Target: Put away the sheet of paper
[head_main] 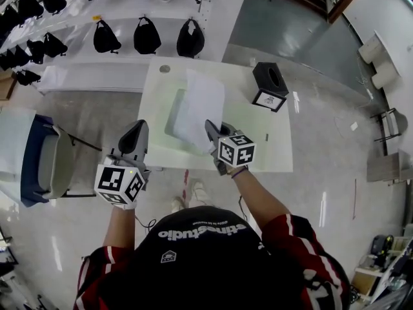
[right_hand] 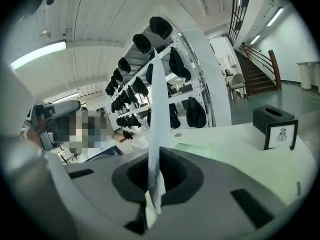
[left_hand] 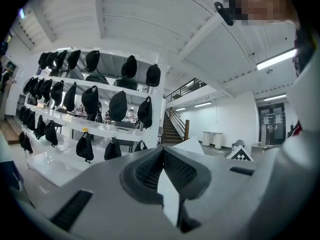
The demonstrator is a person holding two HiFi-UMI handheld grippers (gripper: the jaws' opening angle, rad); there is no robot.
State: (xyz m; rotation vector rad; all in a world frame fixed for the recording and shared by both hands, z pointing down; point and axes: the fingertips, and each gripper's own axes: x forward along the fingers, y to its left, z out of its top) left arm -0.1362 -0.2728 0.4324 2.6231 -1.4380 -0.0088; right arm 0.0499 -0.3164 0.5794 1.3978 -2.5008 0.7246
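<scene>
Your right gripper [head_main: 211, 128]: jaws pinching sheet of paper [head_main: 199, 105] by its near edge | sheet stands up from the jaws above table [head_main: 271, 144] | your left gripper [head_main: 137, 133]: jaws together, empty

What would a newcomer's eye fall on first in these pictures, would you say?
The white sheet stands out first: it is held upright over the pale table, and the right gripper has its jaws shut on the sheet's lower edge. Next come the rows of black bags on the white shelves beyond the table. A black box sits at the table's far right corner.
</scene>
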